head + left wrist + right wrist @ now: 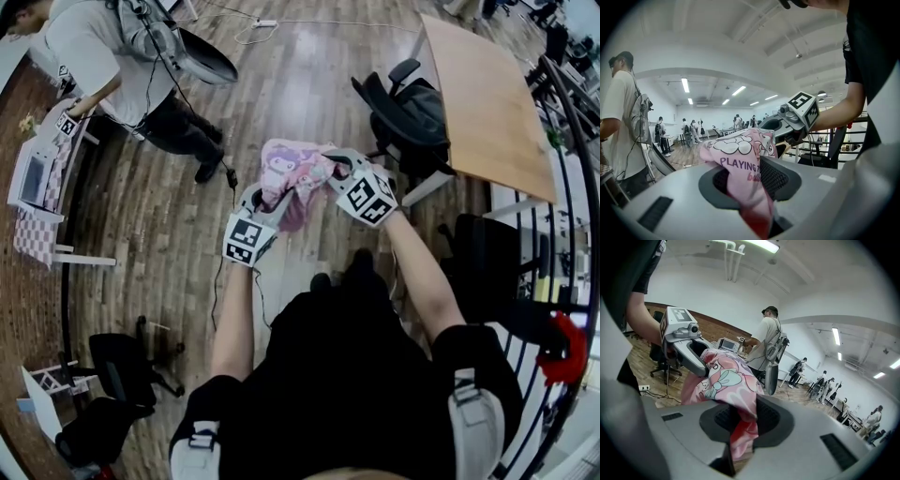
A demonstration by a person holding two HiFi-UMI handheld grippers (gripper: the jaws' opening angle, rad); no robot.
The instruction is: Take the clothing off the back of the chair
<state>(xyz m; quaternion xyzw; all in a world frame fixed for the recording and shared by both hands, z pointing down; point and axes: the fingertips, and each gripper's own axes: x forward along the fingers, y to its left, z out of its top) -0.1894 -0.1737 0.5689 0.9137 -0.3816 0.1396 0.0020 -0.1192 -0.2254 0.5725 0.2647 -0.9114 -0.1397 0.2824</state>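
A pink printed garment (296, 176) hangs in the air between my two grippers, above the wooden floor. My left gripper (263, 200) is shut on its left part; the pink cloth (743, 173) with purple lettering runs down between the jaws. My right gripper (339, 169) is shut on the other side, where the cartoon-printed cloth (725, 385) is pinched between the jaws. Each gripper shows in the other's view, the right gripper (785, 125) and the left gripper (689, 350). The black office chair (410, 120) stands apart to the right, by the desk, with nothing pink on it.
A wooden desk (492, 103) stands at the upper right. A person in a white shirt (112, 66) stands at the upper left beside a small white table (37, 197). Another black chair (122, 380) is at the lower left. A black railing (562, 244) runs along the right.
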